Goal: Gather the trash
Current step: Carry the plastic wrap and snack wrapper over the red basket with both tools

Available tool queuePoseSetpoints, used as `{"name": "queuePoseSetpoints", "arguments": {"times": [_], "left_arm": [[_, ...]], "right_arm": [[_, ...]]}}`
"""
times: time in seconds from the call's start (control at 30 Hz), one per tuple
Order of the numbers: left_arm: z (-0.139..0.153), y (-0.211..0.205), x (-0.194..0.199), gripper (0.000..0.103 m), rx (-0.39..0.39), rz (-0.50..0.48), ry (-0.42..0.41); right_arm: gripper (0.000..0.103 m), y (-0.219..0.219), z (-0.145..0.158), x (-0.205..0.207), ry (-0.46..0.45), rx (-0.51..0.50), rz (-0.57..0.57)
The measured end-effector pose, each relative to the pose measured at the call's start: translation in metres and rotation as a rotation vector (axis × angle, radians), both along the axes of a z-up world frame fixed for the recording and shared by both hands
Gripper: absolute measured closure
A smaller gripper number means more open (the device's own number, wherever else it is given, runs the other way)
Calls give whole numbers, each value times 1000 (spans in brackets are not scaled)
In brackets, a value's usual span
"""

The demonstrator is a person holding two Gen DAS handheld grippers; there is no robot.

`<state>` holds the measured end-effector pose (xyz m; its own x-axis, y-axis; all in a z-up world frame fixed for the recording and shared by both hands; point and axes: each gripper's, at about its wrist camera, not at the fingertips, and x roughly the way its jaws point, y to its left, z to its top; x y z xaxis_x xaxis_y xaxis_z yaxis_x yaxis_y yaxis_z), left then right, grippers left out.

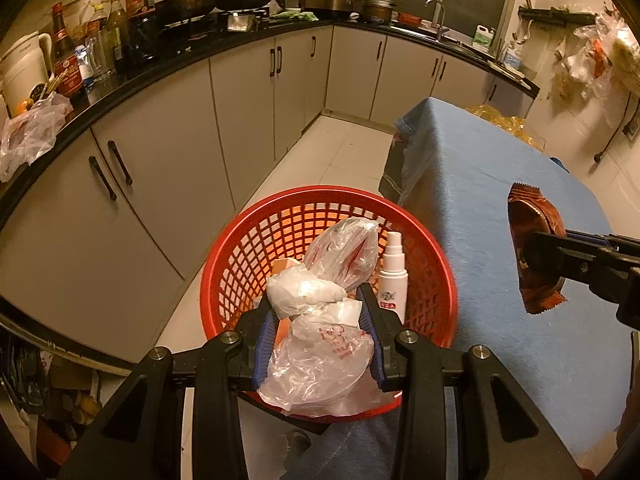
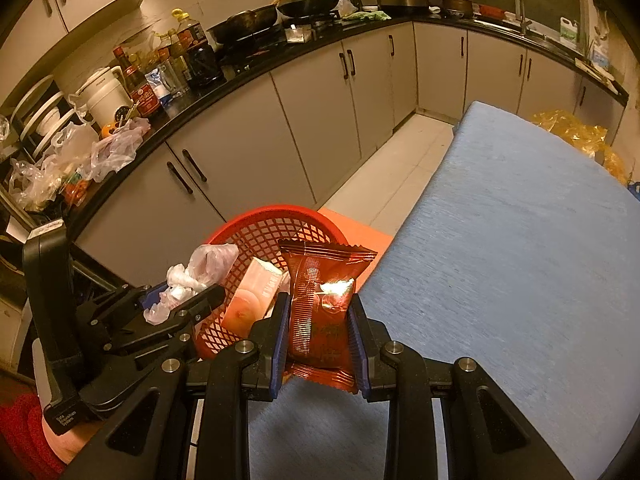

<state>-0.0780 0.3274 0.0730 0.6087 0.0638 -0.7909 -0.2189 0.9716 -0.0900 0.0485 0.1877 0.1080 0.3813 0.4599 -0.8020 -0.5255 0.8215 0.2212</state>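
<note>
A red mesh basket [image 1: 240, 256] stands beside the blue-covered table; it also shows in the right wrist view [image 2: 256, 236]. My left gripper [image 1: 318, 304] is shut on a crumpled clear plastic bag [image 1: 320, 356] and holds it over the basket; the gripper shows in the right wrist view [image 2: 182, 296]. My right gripper [image 2: 318, 304] is shut on a red-brown snack wrapper [image 2: 322, 312] above the table's edge, right of the basket; the wrapper also shows in the left wrist view [image 1: 534, 236]. A white spray bottle [image 1: 392, 276] and a peach carton [image 2: 250, 296] lie in the basket.
The blue-covered table [image 1: 500, 240] fills the right side. Grey cabinets [image 1: 168, 168] under a black counter run along the left and back, loaded with bottles [image 1: 64, 56], pans and plastic bags. Yellow wrapping [image 2: 572, 128] lies at the table's far end. White floor tiles lie between.
</note>
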Motion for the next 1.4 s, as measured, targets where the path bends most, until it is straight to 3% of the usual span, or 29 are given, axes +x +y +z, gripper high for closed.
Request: {"name": "queuePoseSetpoints", "arguments": {"times": [1.4], "left_arm": [[-20, 24, 23, 66, -13, 49, 45]], "right_arm": [[73, 41, -35, 43, 83, -19, 33]]}}
